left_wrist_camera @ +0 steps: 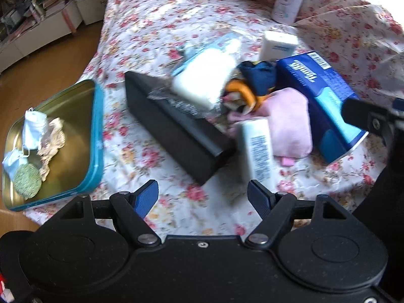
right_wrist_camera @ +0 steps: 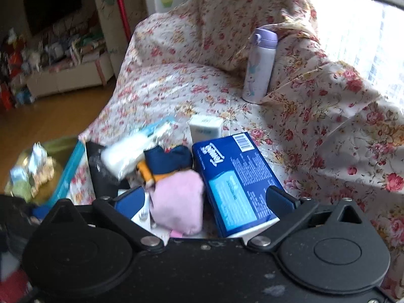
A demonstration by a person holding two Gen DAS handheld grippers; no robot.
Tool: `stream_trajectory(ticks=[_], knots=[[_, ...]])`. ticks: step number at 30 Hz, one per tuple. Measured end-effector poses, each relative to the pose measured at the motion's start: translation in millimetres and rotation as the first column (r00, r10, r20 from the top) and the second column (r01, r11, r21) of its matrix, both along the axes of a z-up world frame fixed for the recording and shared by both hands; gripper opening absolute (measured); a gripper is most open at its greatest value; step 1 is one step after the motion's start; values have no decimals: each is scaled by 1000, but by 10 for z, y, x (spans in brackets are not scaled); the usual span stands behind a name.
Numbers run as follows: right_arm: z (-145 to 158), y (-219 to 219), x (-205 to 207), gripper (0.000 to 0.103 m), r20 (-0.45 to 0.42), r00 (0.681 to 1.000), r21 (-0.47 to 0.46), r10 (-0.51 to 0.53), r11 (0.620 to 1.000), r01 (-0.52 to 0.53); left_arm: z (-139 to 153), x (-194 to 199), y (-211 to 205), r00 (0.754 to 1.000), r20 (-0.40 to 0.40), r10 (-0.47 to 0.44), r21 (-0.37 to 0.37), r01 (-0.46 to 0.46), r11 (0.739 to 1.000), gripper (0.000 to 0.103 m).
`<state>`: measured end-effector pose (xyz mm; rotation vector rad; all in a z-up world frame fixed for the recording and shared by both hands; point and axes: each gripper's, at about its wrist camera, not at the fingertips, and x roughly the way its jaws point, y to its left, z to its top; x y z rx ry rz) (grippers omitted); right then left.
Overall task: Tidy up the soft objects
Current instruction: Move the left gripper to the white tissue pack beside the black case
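The left gripper (left_wrist_camera: 203, 197) points steeply downward, its two blue-padded fingers (left_wrist_camera: 146, 198) spread partway apart with nothing between them; neither pad touches anything. The right gripper (right_wrist_camera: 204, 200) is tilted downward at a shallower angle, its jaws standing wide apart, and its pads press on nothing. In the left wrist view, one black fingertip of the right gripper (left_wrist_camera: 358, 118) reaches in from the right edge. No hand or sleeve of the person shows in either view

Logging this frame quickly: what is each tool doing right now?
Left tool: open, holding nothing.
Right tool: wide open, holding nothing; soft pink fabric pouch lies ahead, between its fingers.
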<state>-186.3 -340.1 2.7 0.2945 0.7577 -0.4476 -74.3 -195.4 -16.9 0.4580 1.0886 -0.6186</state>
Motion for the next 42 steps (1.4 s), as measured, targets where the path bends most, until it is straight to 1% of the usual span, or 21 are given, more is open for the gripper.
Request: stream_trajectory(ticks=[3, 6, 10, 14, 17, 19, 20, 21, 23, 26, 29, 31, 33, 36, 38, 40, 42], knots=[[-66, -192, -13, 103, 27, 999, 104, -26, 994, 23, 18, -33, -117, 1000, 6, -18, -5, 18, 1000, 74], [-162, -324, -37, 103, 18, 997, 167, -74, 984, 70, 14, -32, -221, 1000, 16, -26, -2, 26, 1000, 74], [-208, -409, -61, 102, 35, 993, 204, -109, 974, 99, -21, -25, -351, 999, 16, -37, 6, 36, 999, 74], [-252, -378, -36, 102, 15, 995, 183, -100, 979, 96, -63, -26, -473, 999, 21, -40, 11, 40, 999, 73], [-251, -348, -30, 102, 17, 996, 168, -88, 982, 84, -78, -40, -513, 998, 42, -39, 16, 38, 999, 68], [-254, -354, -36, 102, 16, 996, 168, -90, 982, 86, -62, -74, -523, 996, 70, -52, 19, 51, 999, 60], [-255, -355, -46, 102, 16, 996, 171, -92, 981, 88, -50, -100, -518, 994, 96, -60, 28, 58, 998, 51], [-258, -364, -49, 102, 16, 995, 176, -96, 980, 91, -40, -109, -507, 991, 114, -67, 37, 63, 997, 47], [-257, -371, -58, 102, 16, 995, 185, -100, 978, 95, -21, -87, -458, 993, 98, -66, 25, 63, 998, 43], [-257, -372, -58, 102, 14, 995, 188, -101, 977, 97, -6, -46, -347, 998, 54, -40, 5, 40, 999, 37], [-252, -358, -59, 102, 12, 995, 178, -100, 979, 96, -14, -7, -203, 1000, -20, -8, -26, 7, 1000, 30], [-253, -346, -54, 102, 8, 995, 173, -96, 980, 94, -62, 13, -110, 997, -68, 20, -26, -22, 999, 30], [-252, -335, -45, 102, 2, 996, 167, -92, 982, 91, -131, 26, -14, 995, -89, 43, -12, -44, 999, 30], [-248, -315, -34, 102, -1, 996, 155, -85, 984, 84, -247, 83, 100, 991, -104, 84, 31, -81, 996, 30], [-245, -291, -26, 102, -5, 997, 143, -82, 986, 82, -329, 154, 194, 984, -131, 123, 55, -117, 992, 30], [-243, -273, -21, 102, -8, 997, 132, -77, 988, 78, -363, 203, 280, 978, -147, 149, 65, -141, 988, 30], [-241, -260, -14, 102, -12, 997, 123, -74, 990, 75, -350, 207, 334, 977, -138, 161, 70, -153, 986, 31]])
